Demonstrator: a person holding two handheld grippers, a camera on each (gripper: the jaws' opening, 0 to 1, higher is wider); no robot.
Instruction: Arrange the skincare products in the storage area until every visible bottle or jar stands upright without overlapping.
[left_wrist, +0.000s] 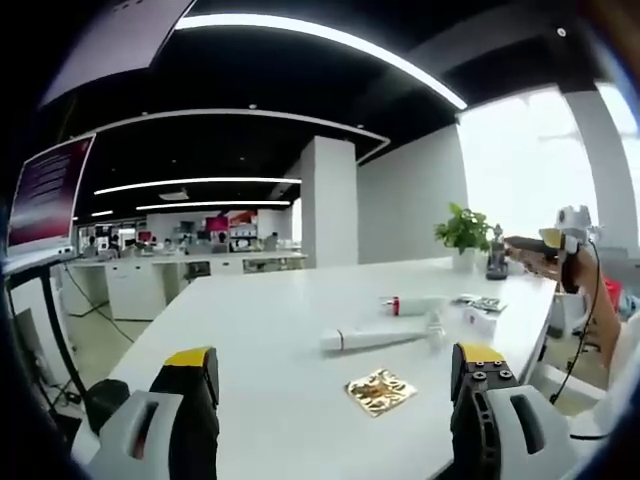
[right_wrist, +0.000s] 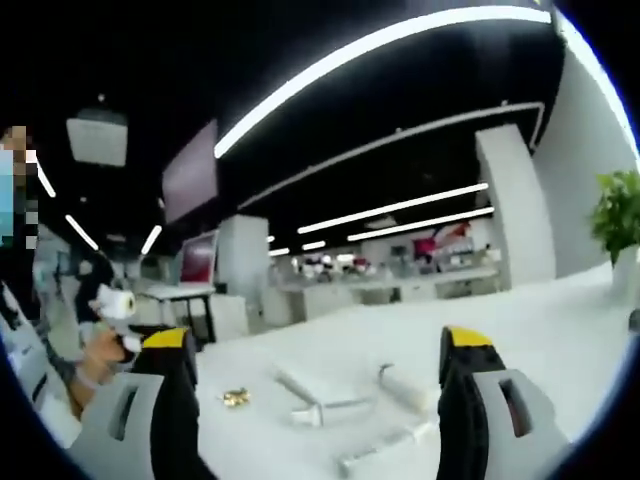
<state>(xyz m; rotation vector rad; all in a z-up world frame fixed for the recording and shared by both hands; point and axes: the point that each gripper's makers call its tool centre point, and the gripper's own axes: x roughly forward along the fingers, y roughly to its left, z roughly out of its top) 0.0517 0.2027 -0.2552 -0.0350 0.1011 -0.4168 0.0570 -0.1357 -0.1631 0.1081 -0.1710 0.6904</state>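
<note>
We are in a large open-plan office with a dark ceiling, long strip lights and a white column (left_wrist: 328, 200); a big white table (left_wrist: 250, 330) carries everything.

The skincare products lie near the table's middle, none of them upright. In the left gripper view a long white tube (left_wrist: 372, 338) lies on its side, and beyond it, toward the far edge, a shorter white tube with a red band (left_wrist: 415, 305) also lies flat. Just nearer us than the long tube rests a flat gold foil packet (left_wrist: 380, 389). Toward the table's right edge sits a small white box (left_wrist: 481, 319), and at the far right corner stand a potted green plant (left_wrist: 463, 233) and a dark bottle (left_wrist: 496, 254). In the right gripper view the tubes are blurred white shapes (right_wrist: 320, 400), the gold piece (right_wrist: 236, 398) to their left.

Our left gripper (left_wrist: 335, 385) has its jaws spread wide, with nothing between them, above the table's near edge. Our right gripper (right_wrist: 315, 375) is likewise wide apart and holds nothing; in the left gripper view it hangs past the table's right edge (left_wrist: 562, 245). A red-lit wall screen (left_wrist: 48, 192) hangs at the left.
</note>
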